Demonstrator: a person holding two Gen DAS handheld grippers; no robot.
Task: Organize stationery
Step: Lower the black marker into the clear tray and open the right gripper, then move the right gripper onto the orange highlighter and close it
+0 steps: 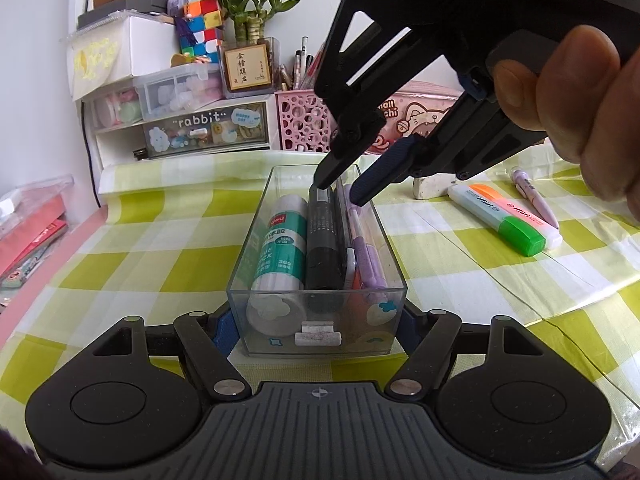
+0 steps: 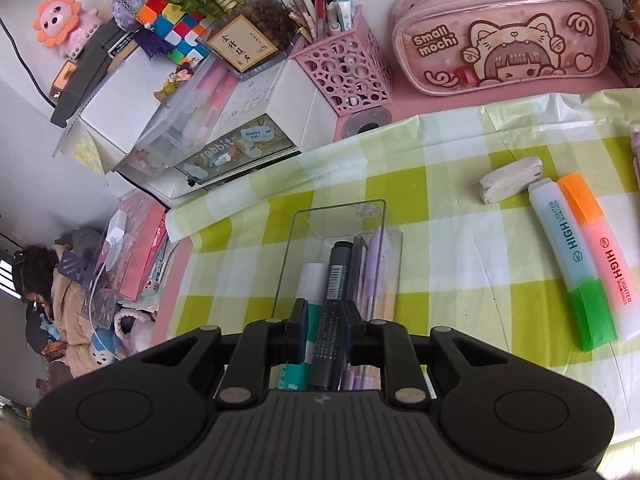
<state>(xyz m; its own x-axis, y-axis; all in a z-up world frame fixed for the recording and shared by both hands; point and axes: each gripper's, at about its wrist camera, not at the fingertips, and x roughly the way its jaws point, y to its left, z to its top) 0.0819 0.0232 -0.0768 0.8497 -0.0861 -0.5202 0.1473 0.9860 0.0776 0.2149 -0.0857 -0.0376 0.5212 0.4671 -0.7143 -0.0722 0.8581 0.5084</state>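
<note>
Left wrist view shows our left gripper [image 1: 316, 330] clamped on the near end of the clear box [image 1: 256, 236], its fingers pressed against both side walls. The box sits on the checked cloth [image 1: 160, 240] and holds a glue stick [image 1: 280, 240] at the left, a black marker [image 1: 323, 248] in the middle and purple pens [image 1: 370, 256] at the right. Our right gripper [image 1: 340, 188] reaches down at the far end of the box, jaws parted; one fingertip touches the marker's far end, the other hangs over the pens. In the right wrist view the marker [image 2: 334, 304] lies between the fingers with gaps on both sides, so we are not gripping it. To the right on the cloth lie an eraser [image 2: 510, 179] and, just beside it, two highlighters [image 2: 584, 256] side by side.
</note>
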